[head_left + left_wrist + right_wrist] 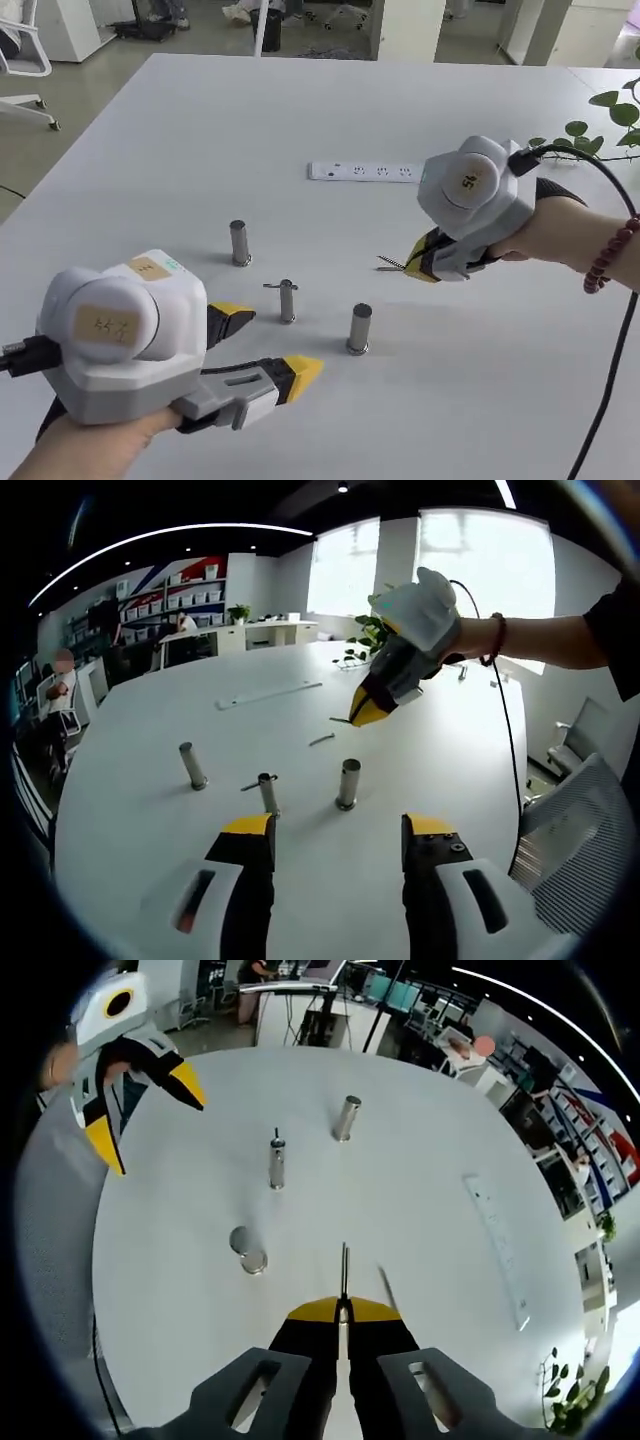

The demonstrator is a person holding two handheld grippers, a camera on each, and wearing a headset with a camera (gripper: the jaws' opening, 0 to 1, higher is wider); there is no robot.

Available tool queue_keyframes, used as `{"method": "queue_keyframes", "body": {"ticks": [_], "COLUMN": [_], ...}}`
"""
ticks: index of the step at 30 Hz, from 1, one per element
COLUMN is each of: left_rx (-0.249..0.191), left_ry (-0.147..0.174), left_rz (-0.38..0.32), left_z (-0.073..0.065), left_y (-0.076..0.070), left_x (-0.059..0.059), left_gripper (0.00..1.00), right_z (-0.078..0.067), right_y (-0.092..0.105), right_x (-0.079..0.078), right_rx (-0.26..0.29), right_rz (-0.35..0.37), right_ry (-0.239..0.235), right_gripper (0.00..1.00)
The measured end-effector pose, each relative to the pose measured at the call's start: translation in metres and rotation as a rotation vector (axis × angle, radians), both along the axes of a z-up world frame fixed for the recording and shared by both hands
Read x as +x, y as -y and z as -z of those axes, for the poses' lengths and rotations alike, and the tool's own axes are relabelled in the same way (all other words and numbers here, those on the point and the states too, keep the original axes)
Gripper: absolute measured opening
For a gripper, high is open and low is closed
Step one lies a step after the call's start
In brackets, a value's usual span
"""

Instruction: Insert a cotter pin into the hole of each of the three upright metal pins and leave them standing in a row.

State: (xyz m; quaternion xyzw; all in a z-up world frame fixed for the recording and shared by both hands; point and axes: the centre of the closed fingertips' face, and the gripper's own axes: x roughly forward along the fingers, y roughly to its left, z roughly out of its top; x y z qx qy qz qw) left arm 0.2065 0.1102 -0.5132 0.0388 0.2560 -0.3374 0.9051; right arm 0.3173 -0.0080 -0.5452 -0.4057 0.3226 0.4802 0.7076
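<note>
By the look of it, the second insertion is in hand. The right claw (pixel 344 1312) is pressed together on the held cotter pin (pixel 344 1265), which juts straight out ahead of its tips, above the table (pixel 200 150). Just ahead of those tips and slightly to one side stands the nearest pin (pixel 248 1247), which is bare. Farther along is the middle pin (pixel 277 1160), with the fitted cotter pin (pixel 272 286) through its top, and beyond that the third pin (pixel 345 1118), also bare. A spare cotter pin (pixel 321 740) lies flat on the table near the right claw. The left claw (pixel 338 832) is spread wide and grips nothing. The next move likely calls for bringing the held cotter pin level with a bare pin's cross hole, too small to make out here, and pushing it through. The left claw could steady the pin against toppling.
</note>
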Motion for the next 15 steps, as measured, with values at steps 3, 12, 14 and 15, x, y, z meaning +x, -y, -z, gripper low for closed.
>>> {"method": "queue_keyframes", "body": {"ticks": [3, 12, 14, 15], "left_rx": [-0.003, -0.074, -0.101, -0.112], "left_ry": [0.001, -0.039, -0.057, -0.068], "left_rz": [0.010, 0.026, 0.025, 0.024], "left_z": [-0.001, -0.008, -0.010, -0.010], "left_y": [0.002, 0.008, 0.011, 0.012], "left_x": [0.001, 0.004, 0.005, 0.005], "left_gripper": [0.46, 0.43, 0.41, 0.39], "right_z": [-0.009, -0.025, -0.028, -0.029], "right_y": [-0.006, -0.024, -0.027, -0.029], "right_x": [-0.011, -0.037, -0.042, -0.047], "right_rx": [0.006, 0.006, 0.004, 0.001], "right_rz": [-0.021, -0.128, -0.150, -0.165], "right_ry": [0.016, 0.066, 0.078, 0.080], "right_gripper": [0.00, 0.00, 0.00, 0.00]}}
